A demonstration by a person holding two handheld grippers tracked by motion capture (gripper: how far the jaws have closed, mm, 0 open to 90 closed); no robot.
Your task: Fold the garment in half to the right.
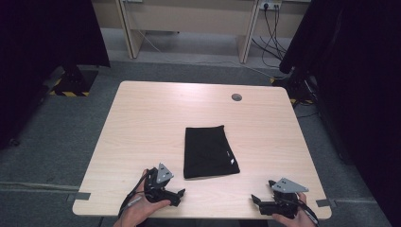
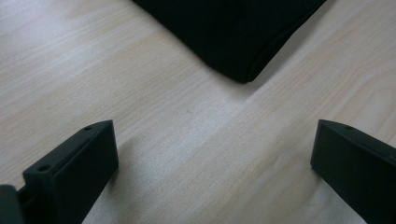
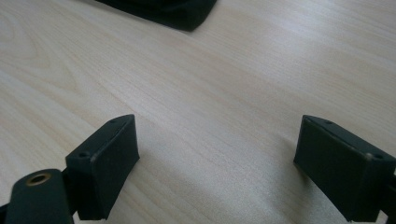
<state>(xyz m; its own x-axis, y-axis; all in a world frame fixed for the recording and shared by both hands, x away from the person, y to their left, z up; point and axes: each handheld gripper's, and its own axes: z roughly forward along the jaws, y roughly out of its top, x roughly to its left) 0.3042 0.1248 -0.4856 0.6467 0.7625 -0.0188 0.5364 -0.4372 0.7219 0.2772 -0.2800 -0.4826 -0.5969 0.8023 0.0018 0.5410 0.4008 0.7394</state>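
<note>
Black folded cloth (image 1: 209,152) lies flat between the left claw (image 1: 181,193) and right claw (image 1: 254,199), both spread apart.

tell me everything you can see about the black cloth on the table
The black cloth is a soft, matte fabric folded into a neat upright rectangle, lying flat near the middle of the light wooden table, a little toward the person's side. A small white mark sits by its near right corner. Its rounded, layered folded corner shows in the left gripper view. Nothing touches it but the table; both grippers rest apart from it, nearer the front edge.
</note>
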